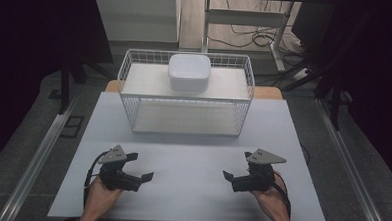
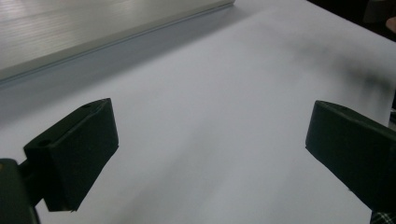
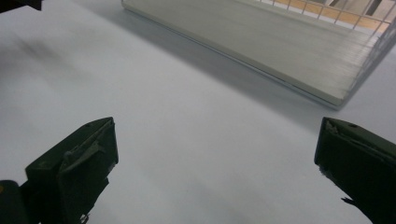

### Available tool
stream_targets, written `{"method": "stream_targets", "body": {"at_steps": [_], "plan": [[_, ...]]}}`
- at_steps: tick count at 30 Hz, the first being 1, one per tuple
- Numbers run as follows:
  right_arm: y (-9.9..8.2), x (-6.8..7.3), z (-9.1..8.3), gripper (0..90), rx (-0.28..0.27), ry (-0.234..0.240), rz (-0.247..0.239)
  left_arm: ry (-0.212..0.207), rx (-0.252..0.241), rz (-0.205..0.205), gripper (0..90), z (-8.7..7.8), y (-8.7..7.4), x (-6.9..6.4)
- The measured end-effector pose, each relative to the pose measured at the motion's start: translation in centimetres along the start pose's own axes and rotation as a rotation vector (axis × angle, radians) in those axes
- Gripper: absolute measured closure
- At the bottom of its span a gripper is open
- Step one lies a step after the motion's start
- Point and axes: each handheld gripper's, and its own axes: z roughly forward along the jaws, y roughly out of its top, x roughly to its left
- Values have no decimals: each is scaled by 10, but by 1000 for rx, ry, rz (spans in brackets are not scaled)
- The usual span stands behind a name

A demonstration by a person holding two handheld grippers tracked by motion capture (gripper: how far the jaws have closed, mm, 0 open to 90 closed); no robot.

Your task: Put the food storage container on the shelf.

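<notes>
While both grippers sit low over the near part of the surface (image 1: 190,185), I have nothing in either of them. My left gripper (image 1: 140,170) is held in the left hand (image 1: 100,196) at the near left, its nose turned toward the middle of the surface. In the left gripper view its two black fingers (image 2: 74,154) stand wide apart, with bare white surface between them and a pale board edge running across the top left. My right gripper (image 1: 235,169) is held in the right hand (image 1: 273,196) at the near right, turned inward so that the two grippers face each other, well apart. In the right gripper view its fingers (image 3: 77,170) are likewise spread wide, closing on nothing, and past them I see the low front edge of the basket (image 3: 327,60) and its pale floor.

From the high view the basket (image 1: 130,77) is a white wire one, standing at the far middle of the surface, well apart from both grippers. It has a flat white shelf at the upper level and a second pale floor below. A box (image 1: 188,72), white with rounded corners, rests on the upper shelf, a little toward the back and near the middle of its width, upright and inside the wire rim. Neither gripper touches the basket or the box. A grey three-cornered plate rides on top of each gripper, and a dark cable trails from each back along the wrist.
</notes>
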Motion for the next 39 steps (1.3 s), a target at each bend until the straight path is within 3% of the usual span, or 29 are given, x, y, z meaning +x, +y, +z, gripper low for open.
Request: {"method": "stream_targets", "body": {"at_steps": [25, 33, 36, 39], "plan": [[-43, -14, -28, 0, 61, -81, 68, 118, 81, -3, 26, -28, -37, 3], [-57, -13, -31, 0, 104, -99, 83, 117, 112, -38, 26, -29, -47, 6], [-62, -13, -30, 0, 139, -95, 94, 104, 136, -59, 25, -26, -50, 8], [-66, -12, -29, 0, 173, -84, 106, 102, 129, -74, 23, -27, -50, 9]]}}
